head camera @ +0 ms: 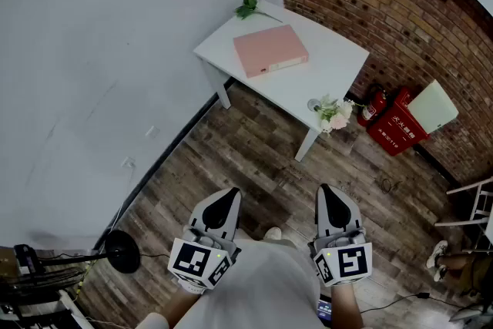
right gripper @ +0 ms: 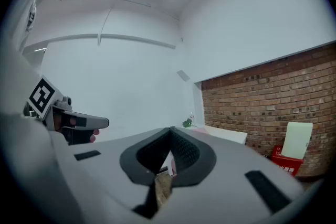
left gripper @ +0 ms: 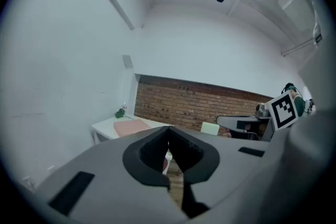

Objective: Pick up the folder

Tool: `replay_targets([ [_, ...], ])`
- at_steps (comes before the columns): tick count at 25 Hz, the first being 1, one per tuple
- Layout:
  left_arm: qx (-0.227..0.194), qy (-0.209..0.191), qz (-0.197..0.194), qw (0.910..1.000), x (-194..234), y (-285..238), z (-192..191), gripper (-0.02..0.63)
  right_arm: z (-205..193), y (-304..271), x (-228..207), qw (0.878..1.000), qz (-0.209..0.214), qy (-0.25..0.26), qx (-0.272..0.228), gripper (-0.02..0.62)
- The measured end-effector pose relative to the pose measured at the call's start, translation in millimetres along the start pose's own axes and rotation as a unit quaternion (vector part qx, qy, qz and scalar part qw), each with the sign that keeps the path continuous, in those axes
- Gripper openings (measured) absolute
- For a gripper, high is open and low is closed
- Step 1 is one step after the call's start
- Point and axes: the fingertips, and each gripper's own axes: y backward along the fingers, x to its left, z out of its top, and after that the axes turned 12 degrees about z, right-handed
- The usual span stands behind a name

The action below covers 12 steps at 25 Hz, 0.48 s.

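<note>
Folder point(head camera: 269, 48) on table point(head camera: 333, 62): head view; shut jaws: gripper views.

White table point(head camera: 333, 62); red extinguisher box point(head camera: 396, 129)

Pink folder point(head camera: 269, 49). White table point(head camera: 327, 65). Green leaves point(head camera: 246, 8). Pale pink and white flowers point(head camera: 333, 116). Red-brown brick wall point(head camera: 385, 4), thin pale lines between the bricks. Brown wood floor point(head camera: 254, 158), stripy planks, light and dark. Red fire extinguisher point(head camera: 375, 105), red box point(head camera: 397, 127). Pale green board point(head camera: 433, 105). Grey left gripper point(head camera: 229, 195) and grey right gripper point(head camera: 326, 191), black-and-white square patterns on both cubes.
</note>
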Motion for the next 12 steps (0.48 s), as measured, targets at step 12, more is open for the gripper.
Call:
replay_targets([
  [12, 0.001, -0.002, 0.008, 1.0, -8.2, -18.9, -0.9, 0.018, -4.6, 2.2, -11.1, 1.0, 0.019, -0.009, -0.006, 0.003],
])
